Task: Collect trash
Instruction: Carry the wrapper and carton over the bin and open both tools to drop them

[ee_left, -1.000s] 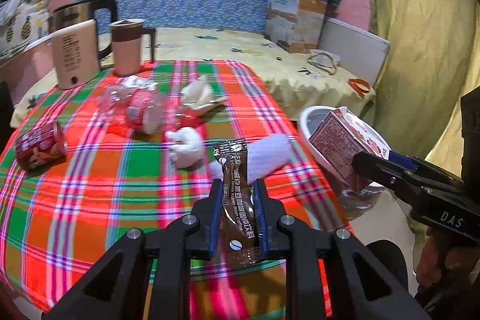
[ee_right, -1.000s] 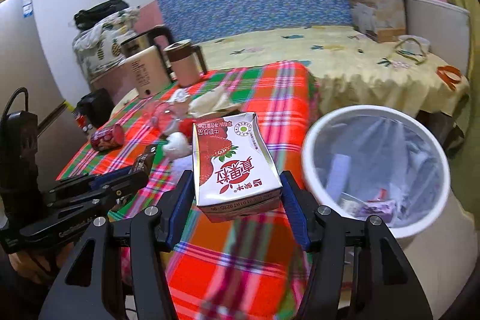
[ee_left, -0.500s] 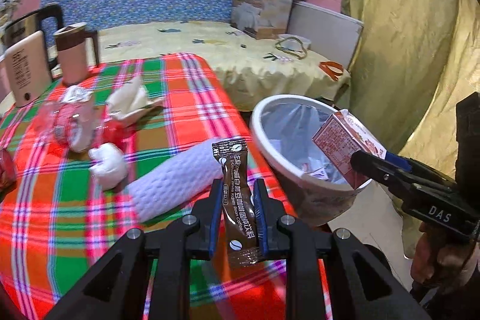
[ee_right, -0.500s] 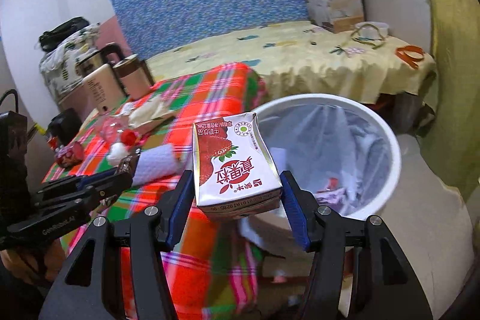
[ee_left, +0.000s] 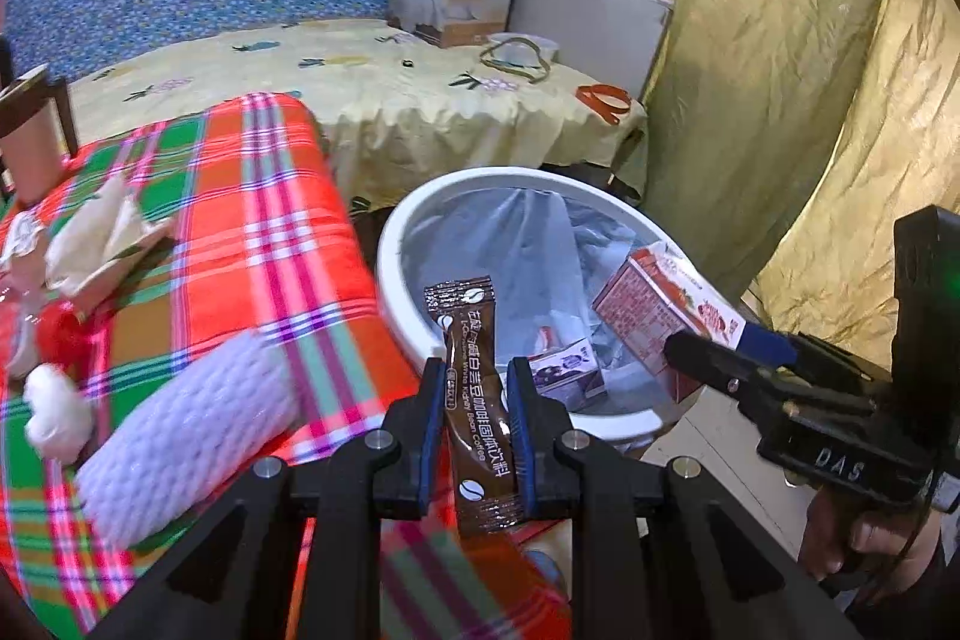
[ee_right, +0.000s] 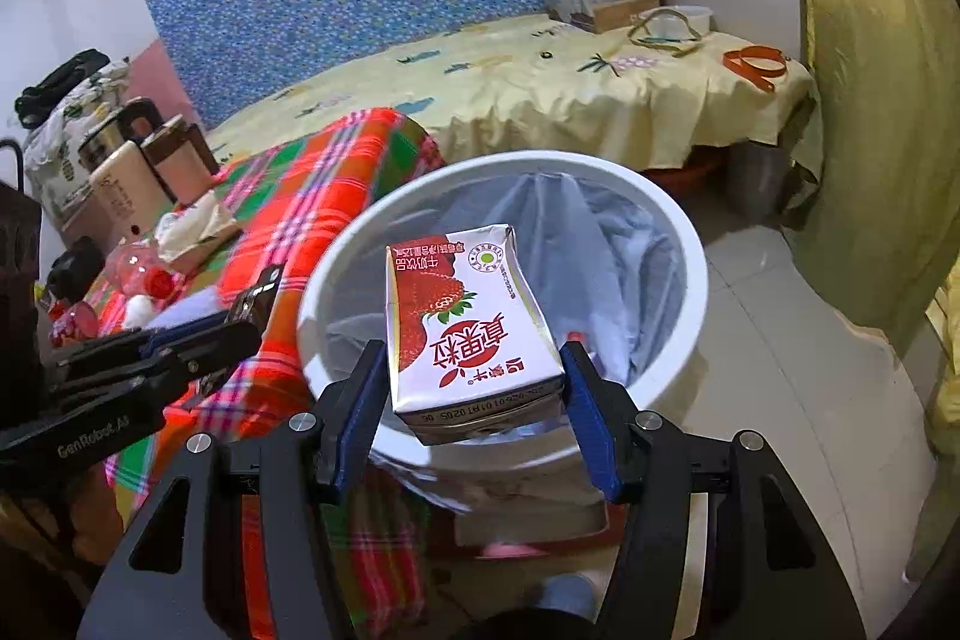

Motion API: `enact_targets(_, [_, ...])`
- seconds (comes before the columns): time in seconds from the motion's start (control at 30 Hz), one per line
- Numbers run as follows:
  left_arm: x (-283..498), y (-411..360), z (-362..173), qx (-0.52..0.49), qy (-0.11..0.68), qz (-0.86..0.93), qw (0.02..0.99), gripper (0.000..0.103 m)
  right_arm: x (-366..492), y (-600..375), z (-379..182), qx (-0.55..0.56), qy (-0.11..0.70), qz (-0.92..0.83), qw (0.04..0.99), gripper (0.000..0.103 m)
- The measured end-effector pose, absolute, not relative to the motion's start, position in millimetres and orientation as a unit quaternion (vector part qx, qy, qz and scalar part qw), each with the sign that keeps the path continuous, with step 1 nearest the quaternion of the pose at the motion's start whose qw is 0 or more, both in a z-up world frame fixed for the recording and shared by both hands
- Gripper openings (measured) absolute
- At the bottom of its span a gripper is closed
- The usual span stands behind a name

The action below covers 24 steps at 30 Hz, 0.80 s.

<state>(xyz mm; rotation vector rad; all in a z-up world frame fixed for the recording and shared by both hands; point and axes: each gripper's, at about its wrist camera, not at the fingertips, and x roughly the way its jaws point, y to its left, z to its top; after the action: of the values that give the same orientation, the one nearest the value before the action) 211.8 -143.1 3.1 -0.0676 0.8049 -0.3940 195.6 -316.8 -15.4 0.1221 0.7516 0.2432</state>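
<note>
Brown and glossy, the coffee sachet (ee_left: 480,400) stood upright, pinched between the pads of the left gripper (ee_left: 477,427), at the near rim of the white trash bin (ee_left: 396,244). The right gripper (ee_right: 474,400) was clamped on a strawberry milk carton (ee_right: 471,334), held over the bin's lined mouth. Beside the bin, on the plaid tablecloth (ee_left: 270,220), lay a white foam sleeve (ee_left: 180,418), a crumpled tissue (ee_left: 54,409) and a torn paper wrapper (ee_left: 102,235).
</note>
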Motion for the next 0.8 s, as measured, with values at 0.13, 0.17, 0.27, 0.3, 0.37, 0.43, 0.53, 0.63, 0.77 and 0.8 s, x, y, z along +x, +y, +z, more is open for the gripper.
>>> enact_targets(0.13, [221.9, -156.0, 0.4, -0.029, 0.394, -0.205, 0.895, 0.022, 200.3, -321.6, -18.7, 0.060, 0.375, 0.110, 0.919, 0.059])
enact_targets(0.17, [223.9, -158.0, -0.4, -0.029, 0.395, -0.207, 0.894, 0.022, 201.0, -322.7, -19.2, 0.059, 0.377, 0.108, 0.918, 0.059])
enact_targets(0.27, [231.9, -163.5, -3.2, -0.032, 0.401, -0.214, 0.890, 0.022, 203.2, -325.4, -19.3, 0.056, 0.379, 0.107, 0.917, 0.059])
enact_targets(0.3, [234.9, -164.7, -3.9, -0.033, 0.403, -0.215, 0.889, 0.022, 204.1, -325.3, -19.7, 0.054, 0.380, 0.106, 0.917, 0.059])
enact_targets(0.37, [238.4, -166.4, -5.0, -0.034, 0.404, -0.217, 0.888, 0.022, 205.8, -325.1, -19.6, 0.049, 0.382, 0.103, 0.917, 0.059])
enact_targets(0.43, [241.2, -166.5, -6.2, -0.036, 0.404, -0.218, 0.887, 0.022, 207.6, -325.1, -19.8, 0.043, 0.384, 0.100, 0.917, 0.060])
enact_targets(0.53, [245.0, -165.2, -7.2, -0.042, 0.406, -0.216, 0.887, 0.028, 208.2, -325.4, -18.9, 0.038, 0.382, 0.094, 0.919, 0.060])
enact_targets(0.63, [245.9, -162.2, -7.0, -0.050, 0.405, -0.214, 0.888, 0.038, 207.3, -326.2, -16.9, 0.038, 0.375, 0.093, 0.921, 0.060])
enact_targets(0.77, [241.1, -158.2, -1.2, -0.051, 0.395, -0.211, 0.893, 0.038, 203.6, -326.2, -13.3, 0.038, 0.368, 0.090, 0.925, 0.060])
enact_targets(0.8, [239.3, -156.0, 0.2, -0.053, 0.393, -0.211, 0.894, 0.038, 202.5, -325.9, -12.4, 0.039, 0.367, 0.090, 0.925, 0.060])
